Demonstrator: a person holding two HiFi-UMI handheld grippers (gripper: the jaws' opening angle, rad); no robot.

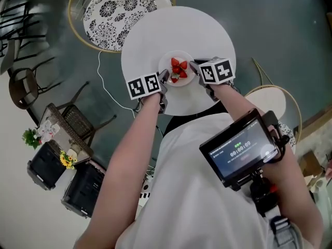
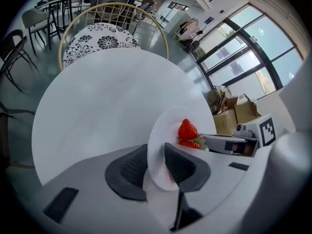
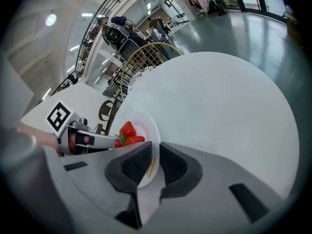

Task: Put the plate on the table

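A: any open room on the round white table [image 1: 155, 35]?
B: yeah, 10 to 2 o'clock past the small white strawberry plate [image 1: 166, 66]. left gripper [image 1: 164, 78] blocks its 9, right gripper [image 1: 194, 67] its 3. gold wire chair [image 1: 116, 7] crowds the table's 11.

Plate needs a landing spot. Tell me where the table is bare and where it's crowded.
Crowded only at the table's near edge, where the left gripper and right gripper clamp the plate. Everything else is bare: the widest patch runs from the plate to the far rim by the patterned chair.
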